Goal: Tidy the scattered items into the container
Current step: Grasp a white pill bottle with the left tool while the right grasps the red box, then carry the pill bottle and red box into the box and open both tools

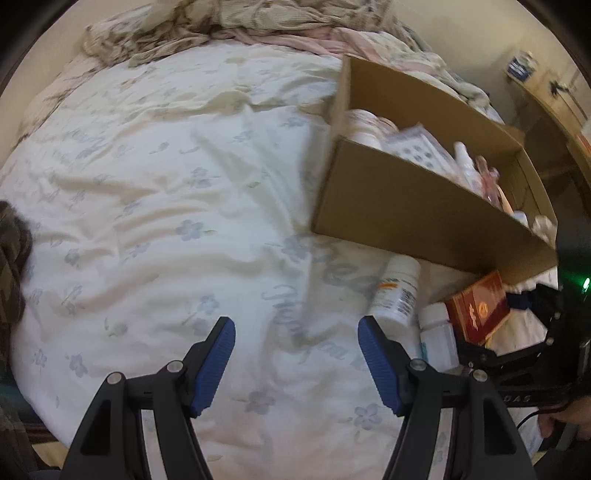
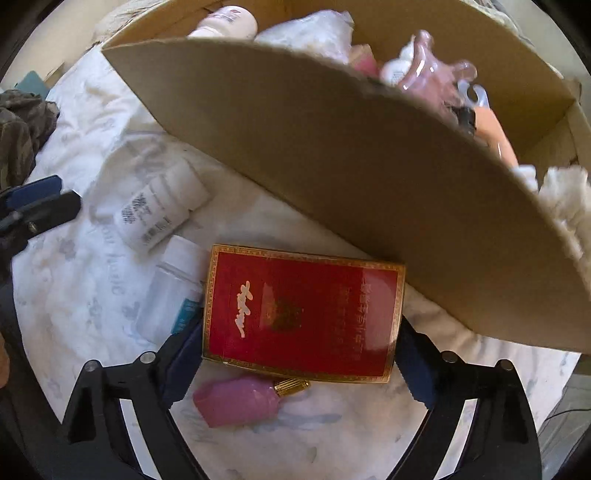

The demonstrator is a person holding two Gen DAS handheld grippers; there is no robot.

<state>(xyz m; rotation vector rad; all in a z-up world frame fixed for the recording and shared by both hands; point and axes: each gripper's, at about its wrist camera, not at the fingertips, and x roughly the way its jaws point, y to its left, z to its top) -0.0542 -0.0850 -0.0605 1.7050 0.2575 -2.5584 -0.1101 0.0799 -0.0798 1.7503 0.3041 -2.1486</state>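
A cardboard box (image 1: 406,206) lies on the bed at the right, holding bottles and packets; it fills the top of the right wrist view (image 2: 332,166). My right gripper (image 2: 299,332) is shut on a red and gold box (image 2: 299,314), seen also in the left wrist view (image 1: 476,310). Beside it lie a white labelled bottle (image 1: 395,291) (image 2: 159,206) and a smaller white bottle (image 1: 437,339) (image 2: 173,291). A pink perfume bottle (image 2: 240,402) lies beneath the red box. My left gripper (image 1: 295,362) is open and empty over bare sheet.
The bed has a white flowered sheet (image 1: 147,203). Crumpled bedding (image 1: 240,22) lies at the far end. Dark patterned cloth (image 1: 11,251) sits at the left edge. A wooden cabinet (image 1: 554,103) stands beyond the bed at right.
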